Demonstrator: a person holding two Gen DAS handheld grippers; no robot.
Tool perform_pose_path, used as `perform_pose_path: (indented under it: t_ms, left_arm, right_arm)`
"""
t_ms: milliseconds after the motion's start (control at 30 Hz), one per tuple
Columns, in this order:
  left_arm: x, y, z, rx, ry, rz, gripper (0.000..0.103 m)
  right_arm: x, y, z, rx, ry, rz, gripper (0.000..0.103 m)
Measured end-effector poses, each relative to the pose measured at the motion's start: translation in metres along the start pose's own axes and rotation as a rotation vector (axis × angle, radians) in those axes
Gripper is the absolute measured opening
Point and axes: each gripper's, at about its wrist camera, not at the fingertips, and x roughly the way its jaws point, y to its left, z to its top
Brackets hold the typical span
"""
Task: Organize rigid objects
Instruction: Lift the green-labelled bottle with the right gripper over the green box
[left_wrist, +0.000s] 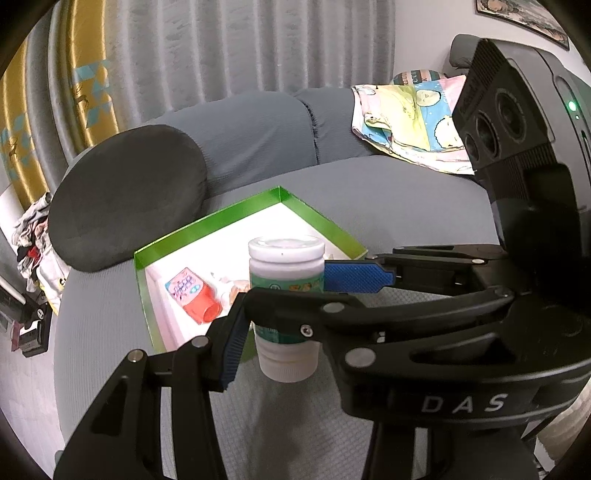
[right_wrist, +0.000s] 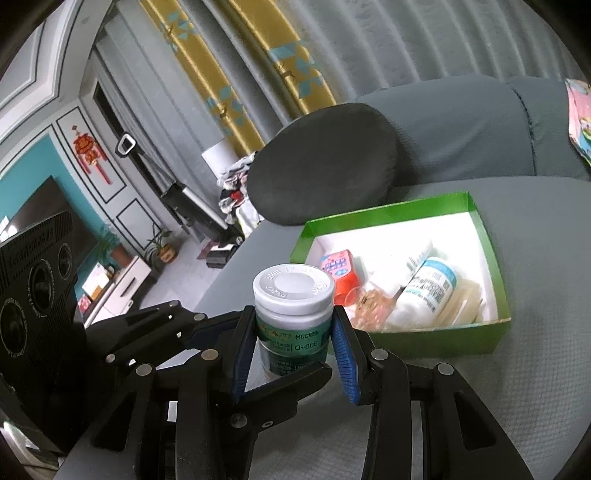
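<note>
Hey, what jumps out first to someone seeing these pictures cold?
A white-capped green-label bottle held above the grey sofa seat, with both tools, left and right, clamped on it. Behind it sits a bright green box holding a red carton and white bottles.

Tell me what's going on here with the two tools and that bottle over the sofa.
Both hand-held tools grip one white-capped plastic bottle with a green label, held above the grey sofa seat. The right tool clamps its blue pads on the label from either side, and the left tool grips the same bottle from another angle. Just beyond lies the shallow green cardboard box with a white inside, already holding a red-and-pink pouch, a white bottle with a blue label and a few other small items.
</note>
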Motion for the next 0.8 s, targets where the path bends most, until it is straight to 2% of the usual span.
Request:
perform_pose_path:
  t_ms: [467, 800]
  left_arm:
    - [0.03, 0.009, 0.027, -0.004, 0.008, -0.011, 0.045]
    - [0.072, 0.023, 0.038, -0.032, 0.049, -0.041, 0.046]
  right_arm:
    - [0.015, -0.026, 0.027, 0.011, -0.012, -0.007, 0.042]
    - [0.043, -0.058, 0.043, 0.031, 0.028, -0.017, 0.042]
